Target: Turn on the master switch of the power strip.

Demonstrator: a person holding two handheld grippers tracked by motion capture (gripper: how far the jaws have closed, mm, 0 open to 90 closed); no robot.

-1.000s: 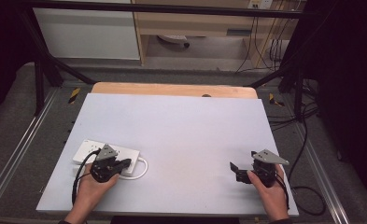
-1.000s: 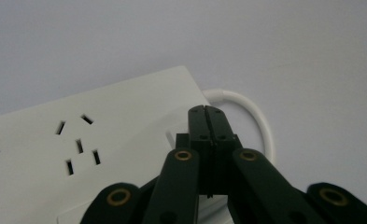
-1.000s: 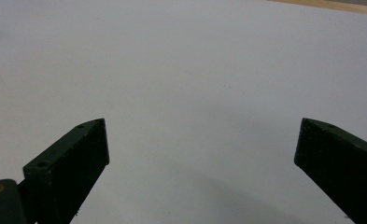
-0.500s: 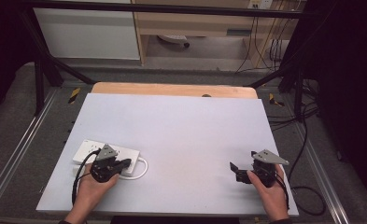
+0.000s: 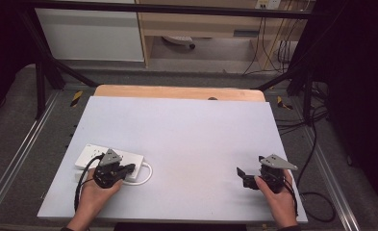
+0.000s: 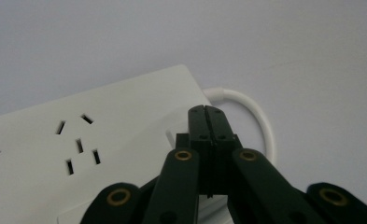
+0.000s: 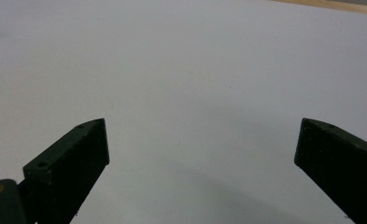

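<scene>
- Power strip point(image 5: 110, 160): white, near-left on table point(image 5: 186, 130), w/ short looped cable point(image 6: 251, 112).
- Left gripper point(image 6: 208, 122): jaws pressed together, nothing between, over strip's end.
- Right gripper point(image 5: 244, 176): jaws wide, empty, well apart from strip.
- Step, prob.: pre-grasp; next needs left jaws to part.

Glossy plastic power strip point(image 6: 78, 140) (matt tabletop point(image 5: 186, 134))

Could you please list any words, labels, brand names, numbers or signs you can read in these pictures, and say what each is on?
None can be read.
Power strip: its white face shows socket holes but no printed text or brand.
Table: plain surface, no markings.
Left tongs and right tongs: black, no lettering visible.
</scene>
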